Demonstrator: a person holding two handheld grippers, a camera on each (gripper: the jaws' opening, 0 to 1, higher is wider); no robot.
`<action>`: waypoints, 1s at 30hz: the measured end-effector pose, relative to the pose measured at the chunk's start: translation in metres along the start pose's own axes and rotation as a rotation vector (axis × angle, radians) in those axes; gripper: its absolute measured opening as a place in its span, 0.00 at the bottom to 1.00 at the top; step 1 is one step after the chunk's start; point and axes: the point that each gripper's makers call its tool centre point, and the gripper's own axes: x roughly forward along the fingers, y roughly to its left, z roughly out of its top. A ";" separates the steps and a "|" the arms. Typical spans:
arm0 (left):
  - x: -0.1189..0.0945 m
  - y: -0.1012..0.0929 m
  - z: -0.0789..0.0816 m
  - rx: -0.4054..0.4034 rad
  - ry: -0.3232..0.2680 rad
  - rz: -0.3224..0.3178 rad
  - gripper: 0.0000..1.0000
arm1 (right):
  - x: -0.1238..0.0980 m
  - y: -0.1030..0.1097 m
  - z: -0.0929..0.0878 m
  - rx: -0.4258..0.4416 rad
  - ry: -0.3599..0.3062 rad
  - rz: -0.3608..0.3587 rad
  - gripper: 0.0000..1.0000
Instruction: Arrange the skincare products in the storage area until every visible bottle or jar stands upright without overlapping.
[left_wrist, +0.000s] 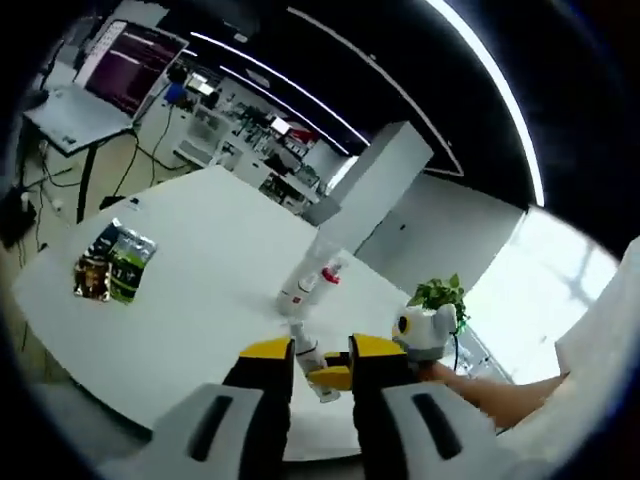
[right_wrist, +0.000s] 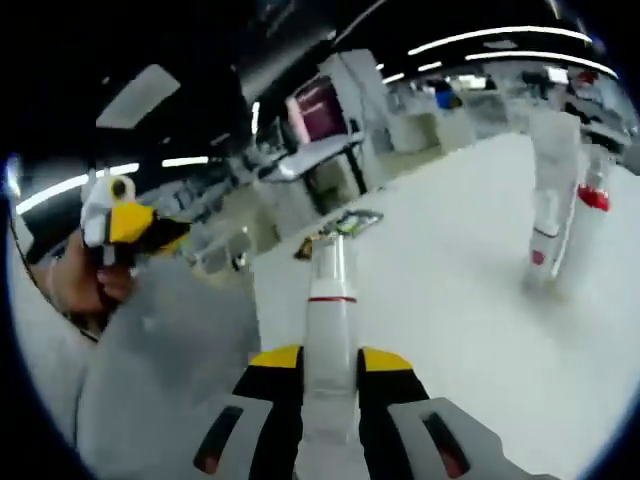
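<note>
white table (left_wrist: 200, 300): two bottles (left_wrist: 312, 280) upright. right gripper (right_wrist: 329, 362) clenched on a third bottle (right_wrist: 331, 310), not yet placed. left gripper (left_wrist: 321, 352) jaws parted, empty.

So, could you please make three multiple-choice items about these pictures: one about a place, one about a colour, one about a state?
1. Where do the snack packets lie?
A. on the white table
B. on the floor
C. between the jaws

2. What colour is the band on the held bottle?
A. green
B. red
C. blue

3. How is the right gripper?
A. open, holding nothing
B. lying on the table
C. shut on the bottle

Answers:
1 A: the snack packets rest on the white table.
2 B: the bottle has a thin red band.
3 C: the right gripper has its jaws against the bottle's sides.
</note>
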 end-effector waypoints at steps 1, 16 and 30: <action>0.002 -0.003 0.003 -0.030 -0.025 -0.016 0.18 | -0.003 0.006 0.003 0.030 -0.024 0.021 0.15; 0.017 -0.060 -0.036 -0.085 0.072 -0.333 0.32 | -0.038 0.113 0.021 0.395 -0.102 0.538 0.15; 0.020 -0.035 -0.037 -0.145 0.078 -0.227 0.17 | -0.022 0.115 0.014 0.254 -0.024 0.420 0.21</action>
